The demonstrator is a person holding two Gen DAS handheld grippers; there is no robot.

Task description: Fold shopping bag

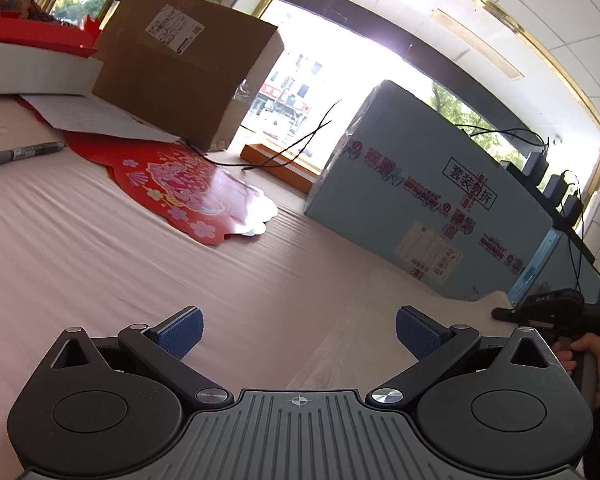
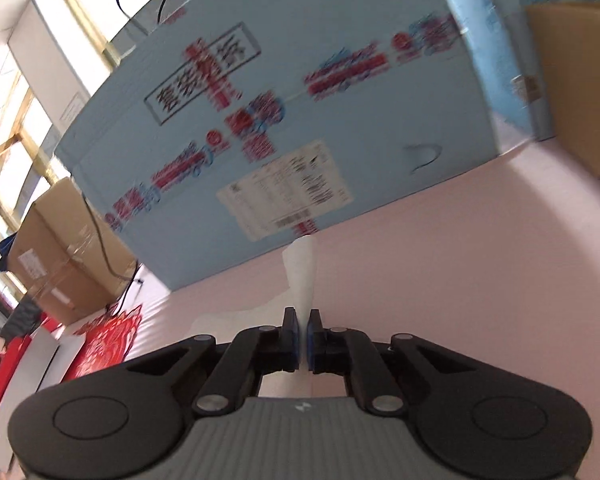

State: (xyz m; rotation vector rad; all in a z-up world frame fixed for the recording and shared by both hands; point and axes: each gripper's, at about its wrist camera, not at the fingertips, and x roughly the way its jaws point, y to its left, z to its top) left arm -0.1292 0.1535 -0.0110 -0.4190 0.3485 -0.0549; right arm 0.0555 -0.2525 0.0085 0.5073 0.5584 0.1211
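One pale, translucent shopping bag lies flat on the pink tablecloth, and a strip of it rises up into the right gripper, whose blue pads are pinched together on the thin material with hardly any gap between them. In the left wrist view the same bag shows as a faint whitish sheet spread on the cloth just ahead of the left gripper, whose fingers stand wide apart over the cloth with nothing between them. At the right edge of that view a hand grips the handle of the other tool. Beyond the bag stands a large light blue carton with red and blue tape and a shipping label. Further left sit a brown cardboard box, a red paper-cut decoration lying flat, white papers, and a grey marker pen. Black cables trail over the cartons.
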